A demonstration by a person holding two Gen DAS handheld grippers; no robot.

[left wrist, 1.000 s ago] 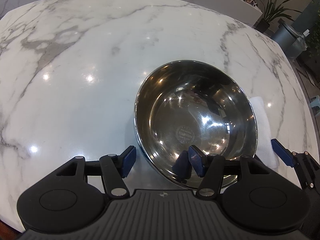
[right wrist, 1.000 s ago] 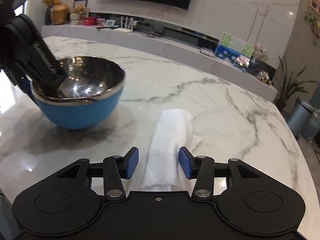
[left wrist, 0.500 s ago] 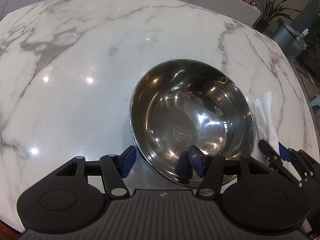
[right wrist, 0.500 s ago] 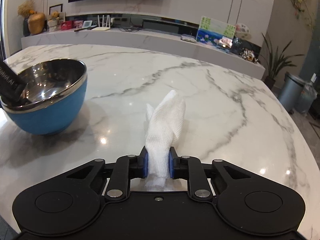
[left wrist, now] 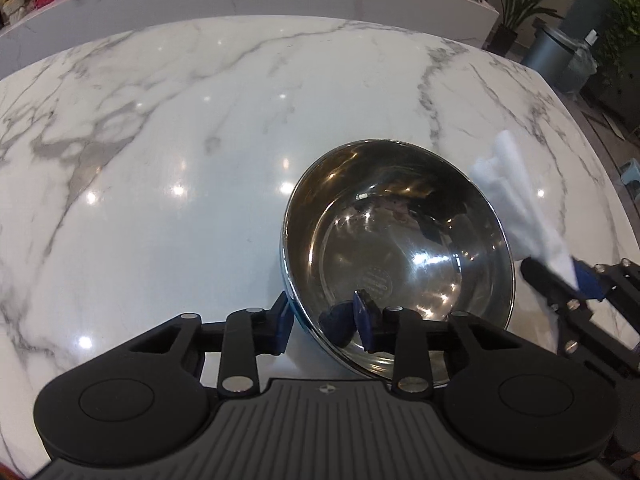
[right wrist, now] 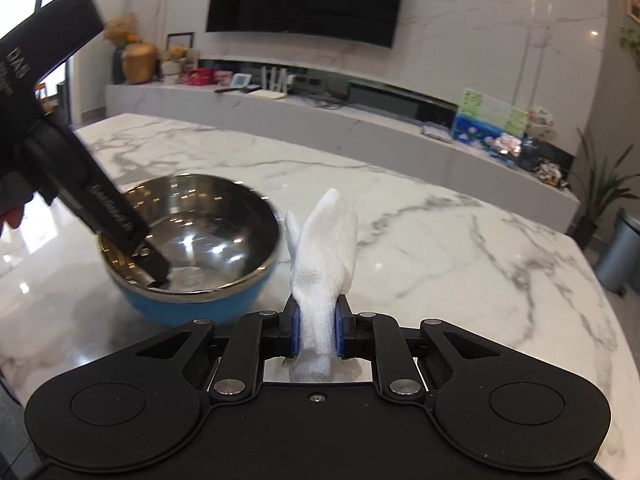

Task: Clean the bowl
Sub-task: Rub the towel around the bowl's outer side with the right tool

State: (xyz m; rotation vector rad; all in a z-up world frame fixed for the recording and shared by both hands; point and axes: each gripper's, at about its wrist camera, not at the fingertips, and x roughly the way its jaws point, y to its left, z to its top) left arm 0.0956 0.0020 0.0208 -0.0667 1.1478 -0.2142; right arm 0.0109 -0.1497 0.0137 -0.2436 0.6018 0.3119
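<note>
Your left gripper pinches steel bowl rim, one finger inside, tilting it for access. Your right gripper clamps folded white cloth upright beside bowl, wipe-ready, above marble table.

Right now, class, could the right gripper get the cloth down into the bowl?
Probably yes. The right gripper holds the cloth just beside the bowl, whose top is open. The left gripper straddles only the near rim, so most of the inside looks free.
</note>
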